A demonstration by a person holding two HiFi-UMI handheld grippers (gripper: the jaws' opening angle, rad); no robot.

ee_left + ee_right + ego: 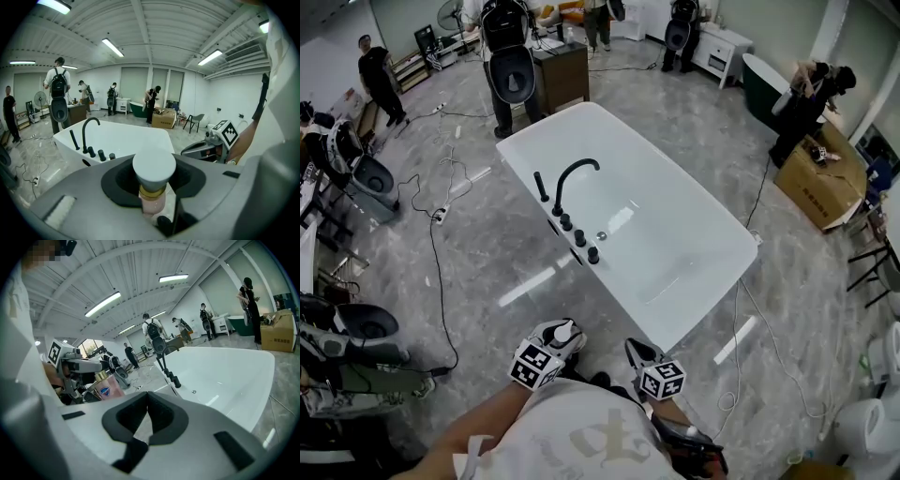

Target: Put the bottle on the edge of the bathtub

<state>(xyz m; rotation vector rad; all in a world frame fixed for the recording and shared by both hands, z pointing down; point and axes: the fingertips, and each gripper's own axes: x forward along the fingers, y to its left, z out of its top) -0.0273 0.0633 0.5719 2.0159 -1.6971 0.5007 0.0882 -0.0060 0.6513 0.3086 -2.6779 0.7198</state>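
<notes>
Left gripper (553, 342) clamped on a pink bottle (153, 180), short of the bathtub (703, 234).
The white-capped bottle is held upright between the left jaws, clear of the tub's rim; the right gripper (147, 401) is seen closed, with nothing gripped, just beside.

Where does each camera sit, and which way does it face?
Head view: on head, steeply down at white oval bathtub; left claw, right claw, white shirt show.
Left gripper view: on left claw, past its gripped pink white-capped bottle, facing tub; right claw shows.
Right gripper view: on right claw, facing tub; left claw shows.
Shared: black curved tap.
</notes>
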